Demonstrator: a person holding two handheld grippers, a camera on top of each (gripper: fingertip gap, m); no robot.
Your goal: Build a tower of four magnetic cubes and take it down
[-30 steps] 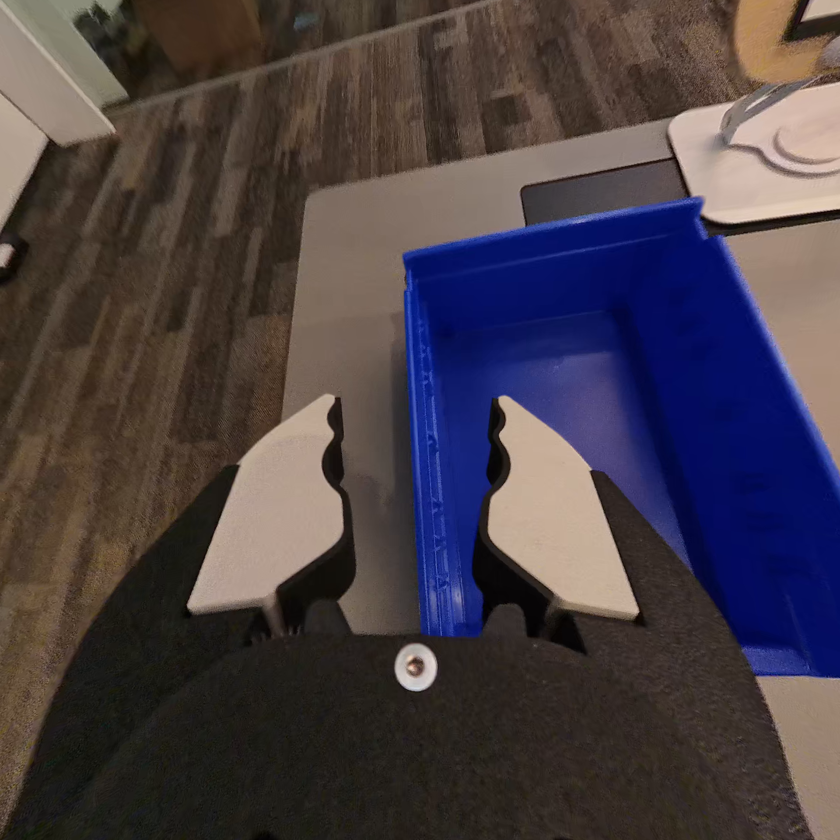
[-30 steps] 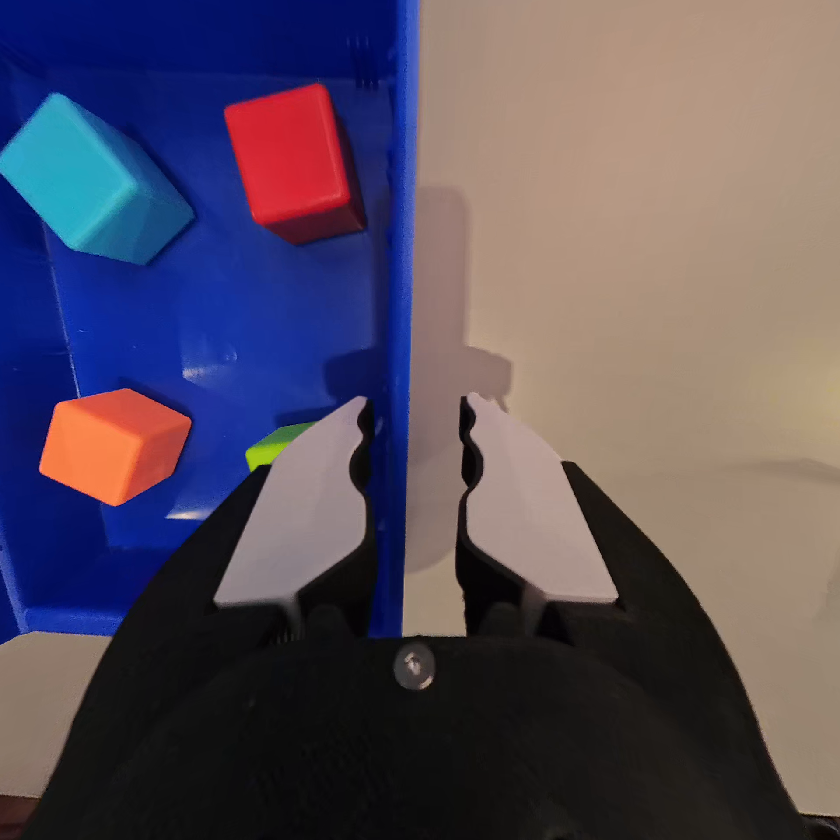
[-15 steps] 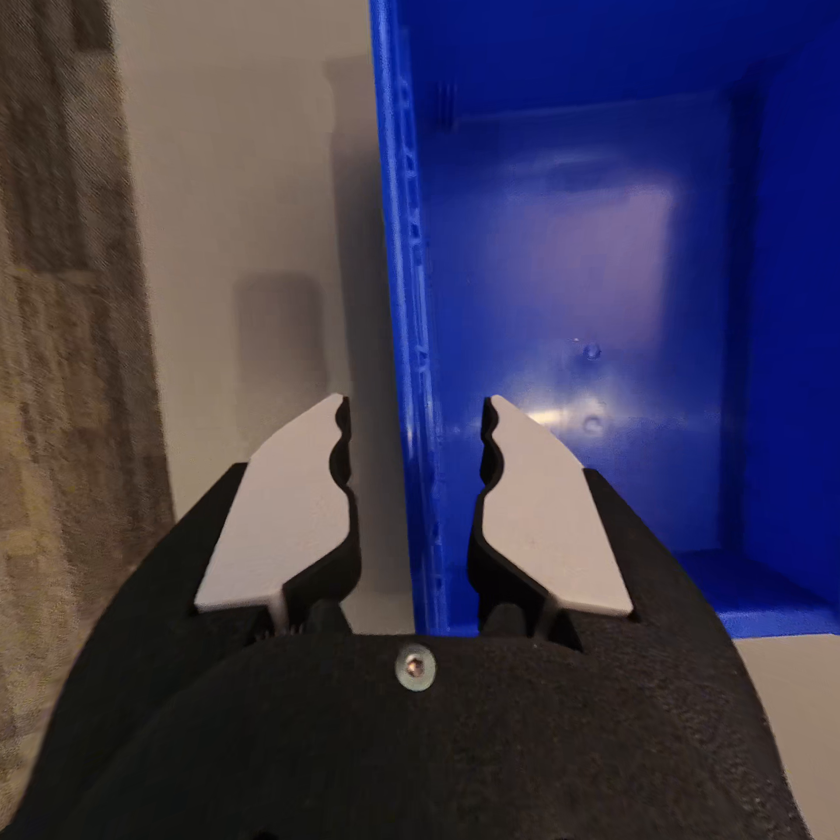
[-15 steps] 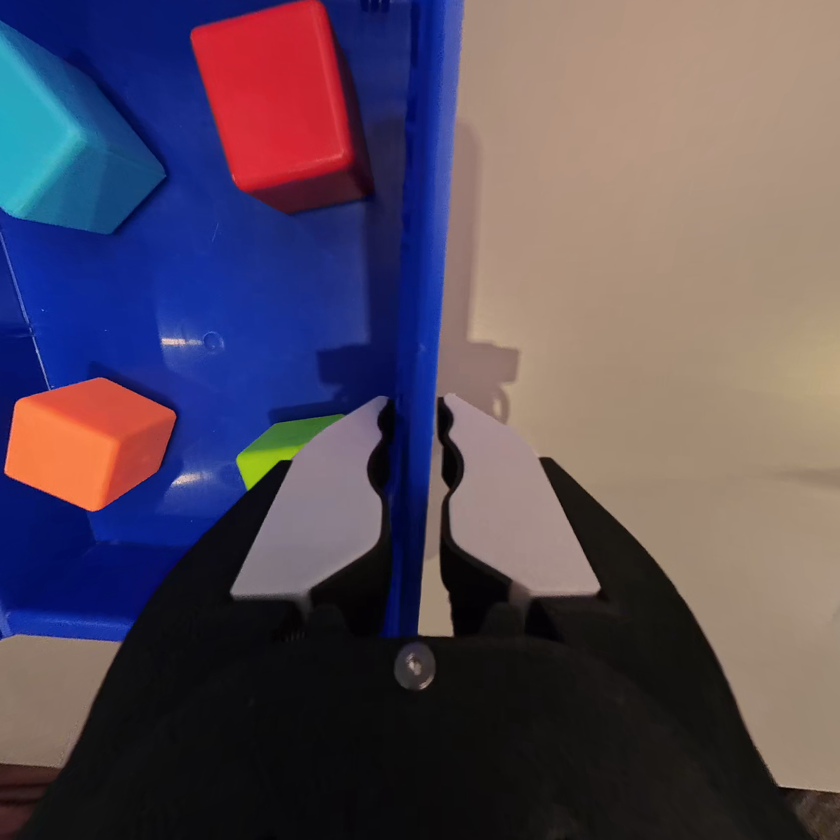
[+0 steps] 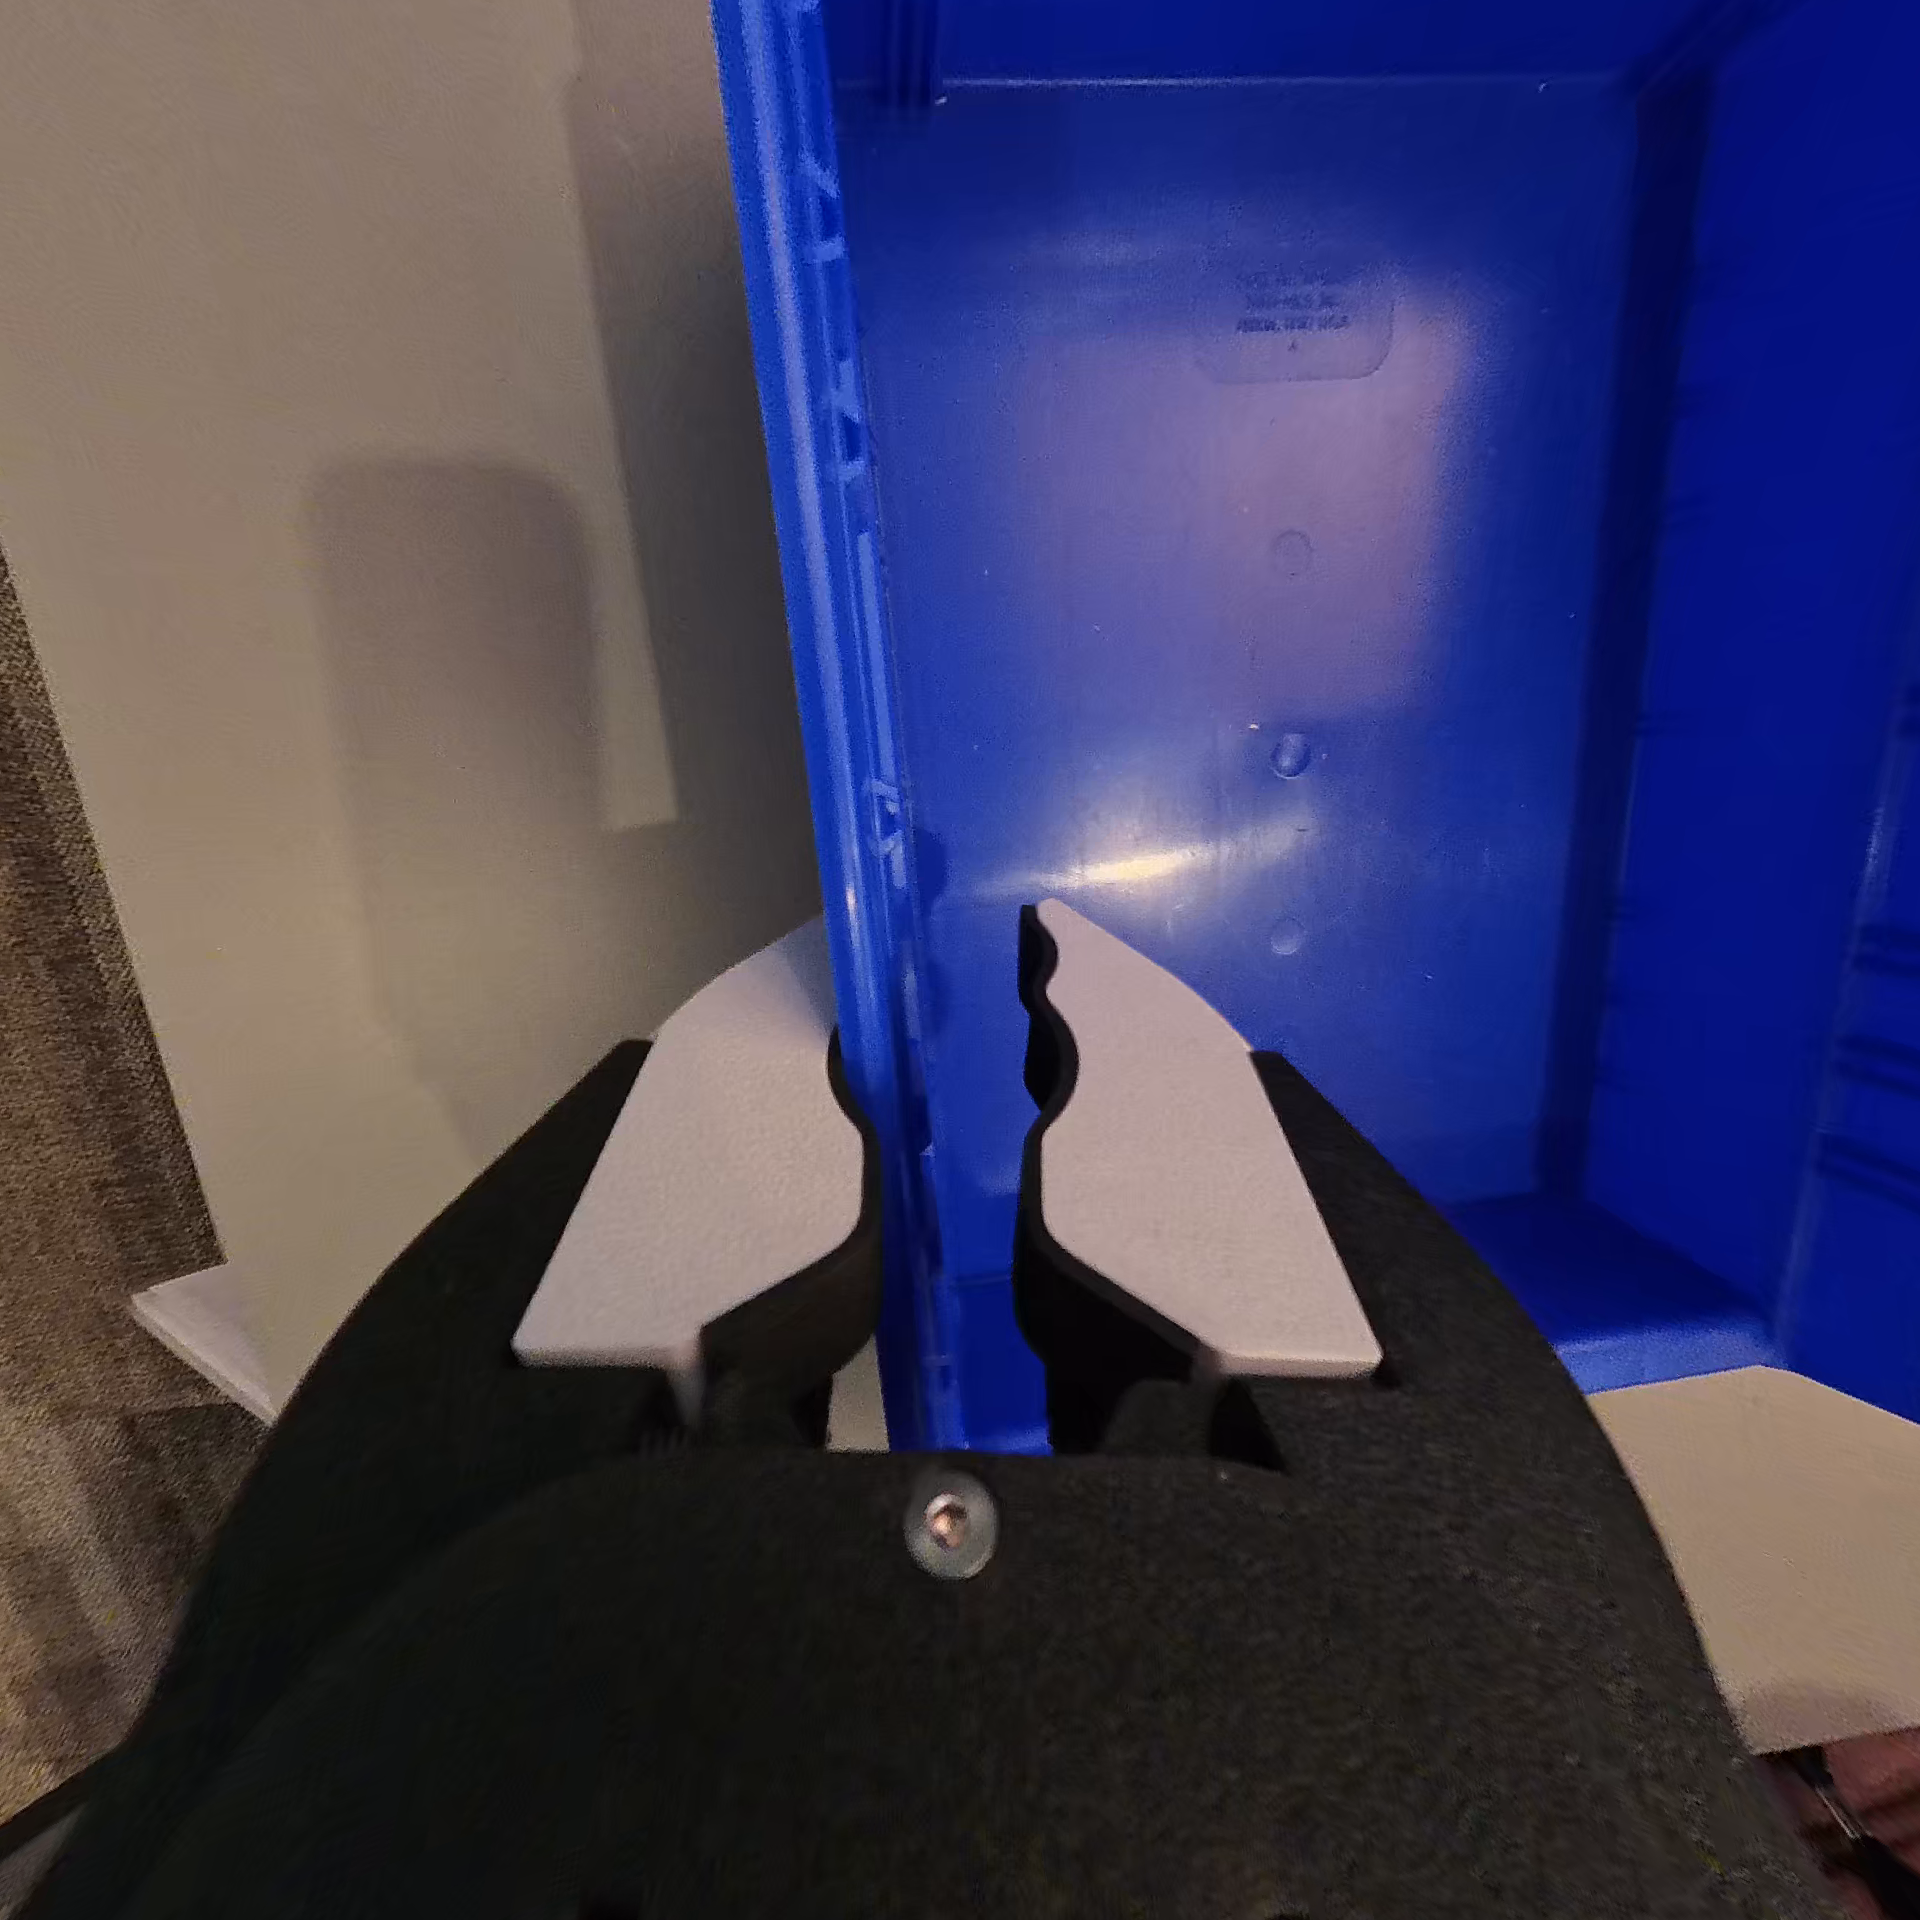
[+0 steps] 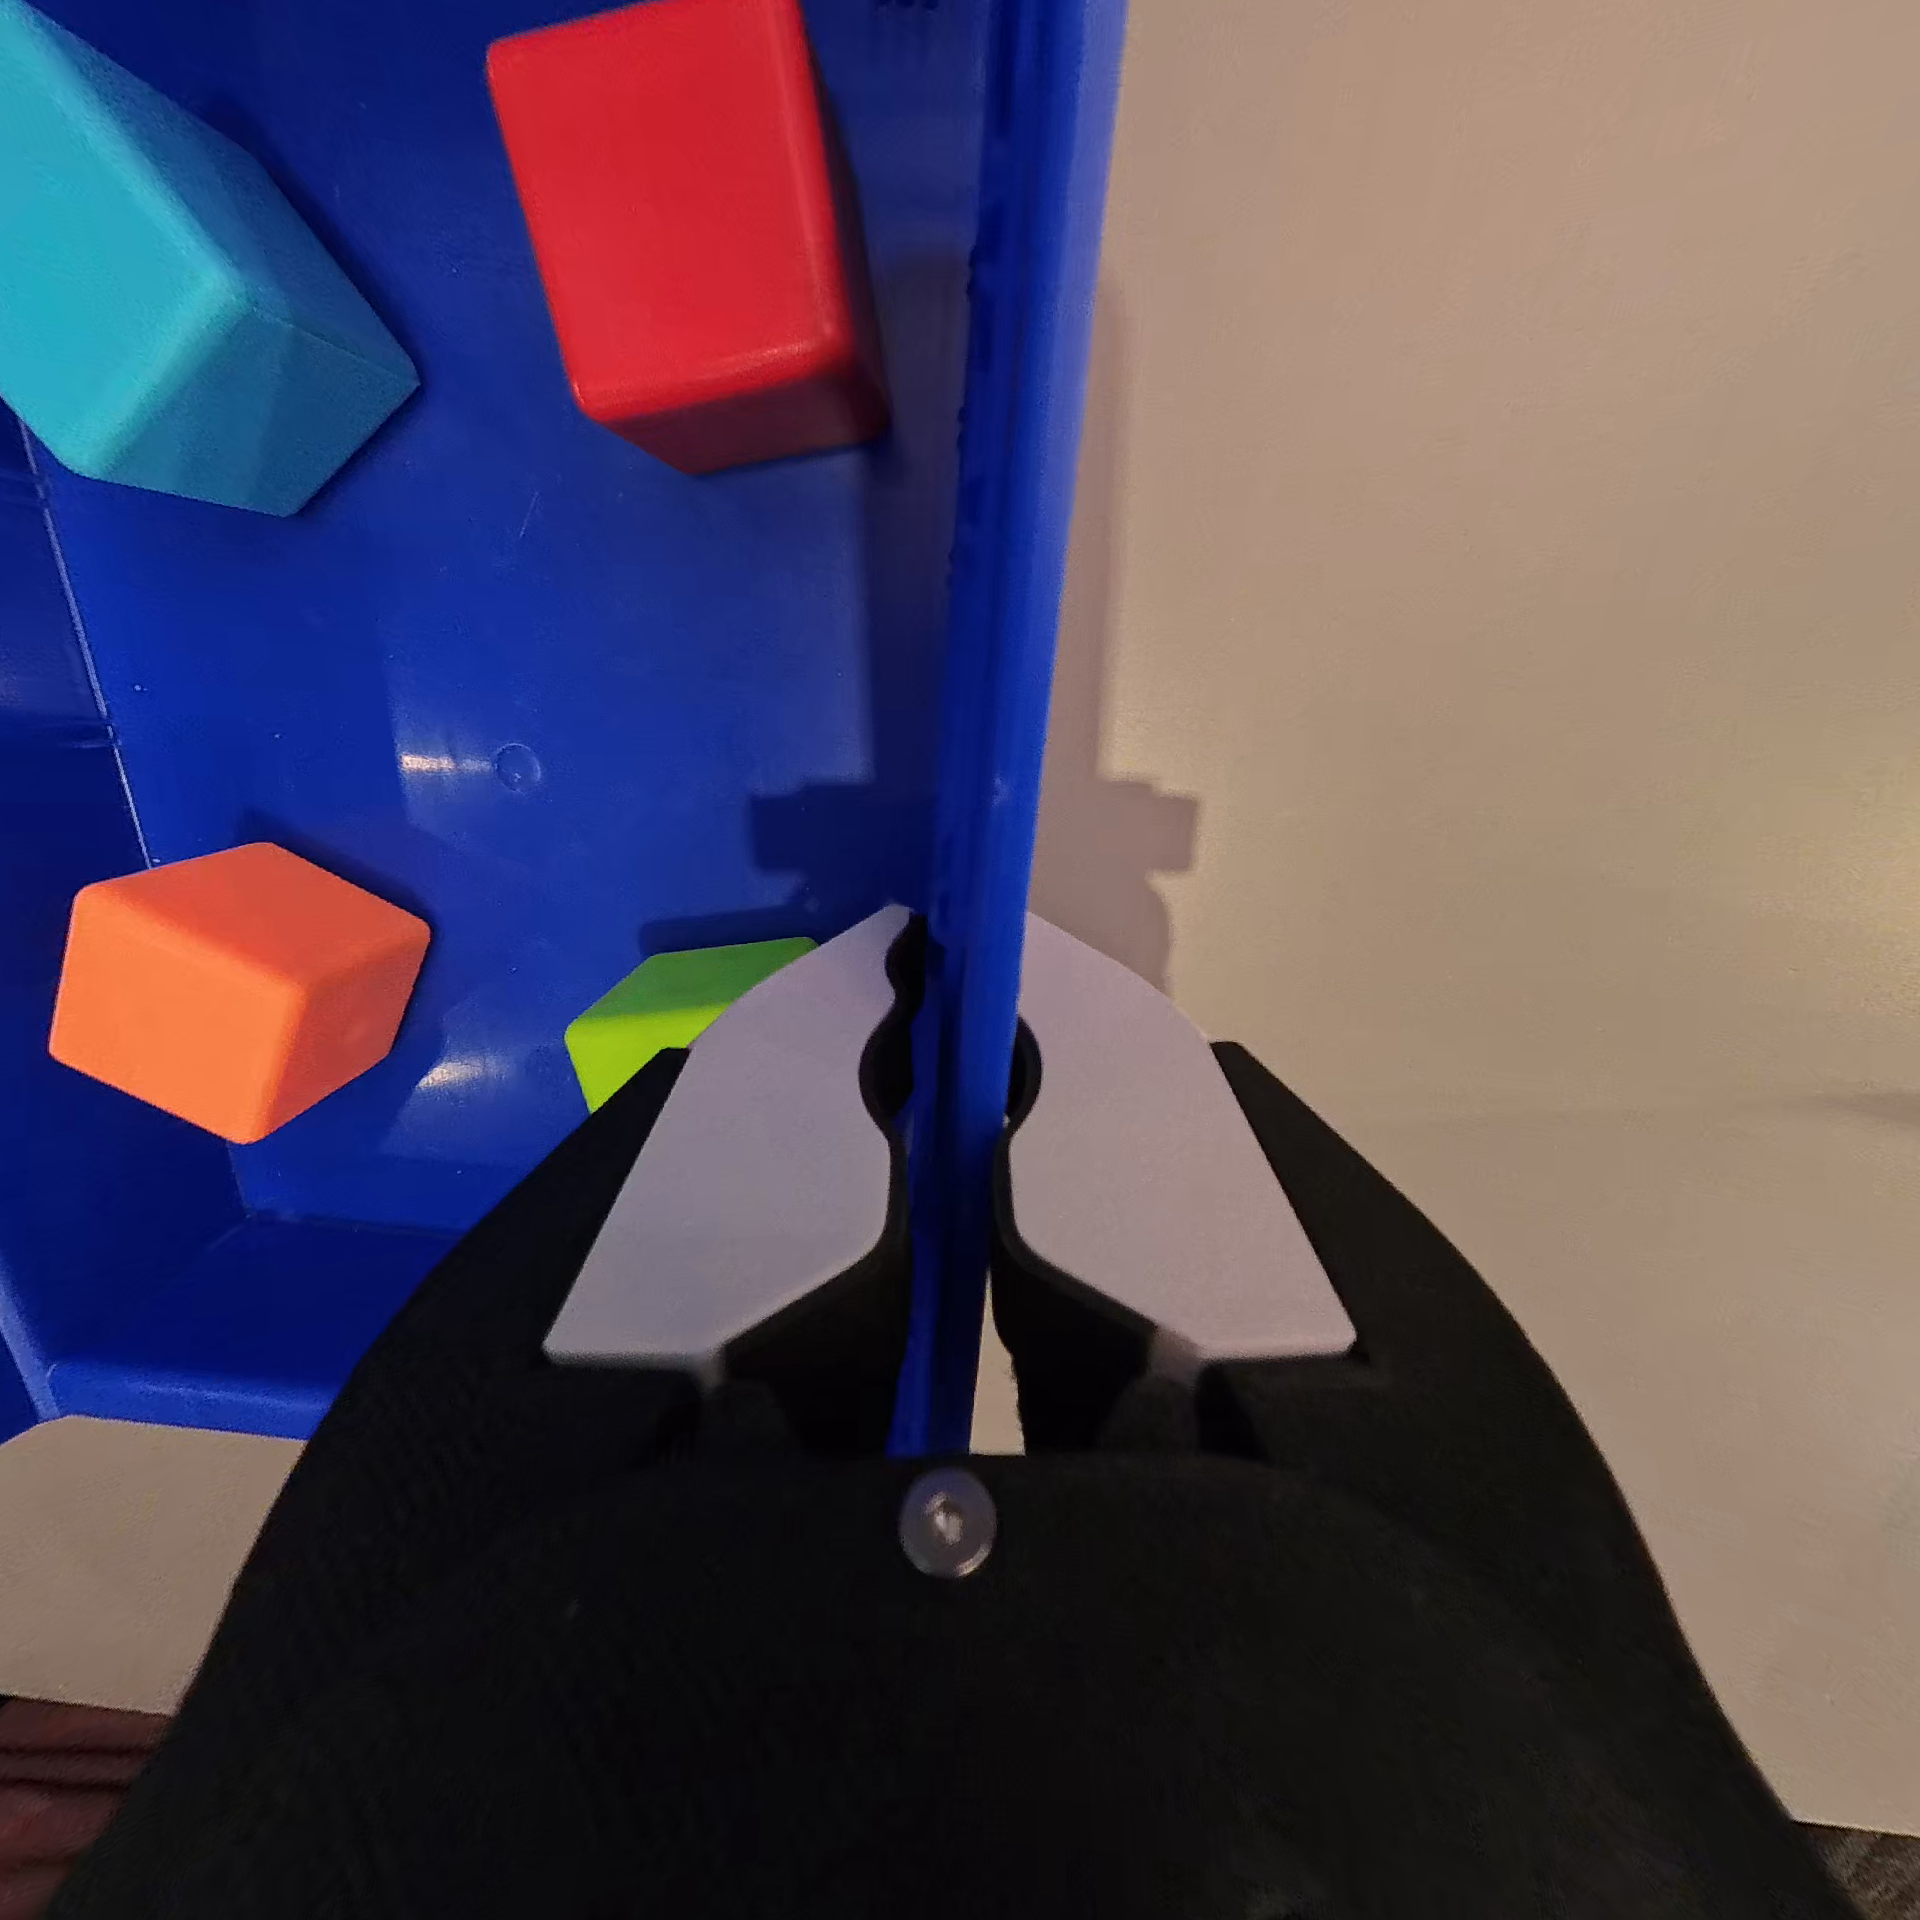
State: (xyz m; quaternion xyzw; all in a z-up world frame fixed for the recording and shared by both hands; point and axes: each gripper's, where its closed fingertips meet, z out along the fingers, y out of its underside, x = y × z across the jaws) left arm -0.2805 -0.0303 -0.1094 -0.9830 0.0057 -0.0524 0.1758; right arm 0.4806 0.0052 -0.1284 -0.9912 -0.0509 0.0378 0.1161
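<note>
The left hand-held gripper [image 5: 930,935] straddles the left wall of the blue bin [image 5: 821,520]: one finger is outside against the wall, the other inside with a narrow gap to it, so the jaws are partly open and not clamped. This end of the bin shows only bare floor. The right hand-held gripper [image 6: 961,935] is closed on the bin's right wall [image 6: 1023,520], both fingers pressed to it. Four cubes lie loose on the bin floor to its left: green [image 6: 665,1003] just beside the inner finger and partly hidden by it, orange [image 6: 234,987] farther left, red [image 6: 686,229] ahead near the wall, teal [image 6: 156,270] at the far left. The bin sits on a pale desk [image 6: 1507,623].
</note>
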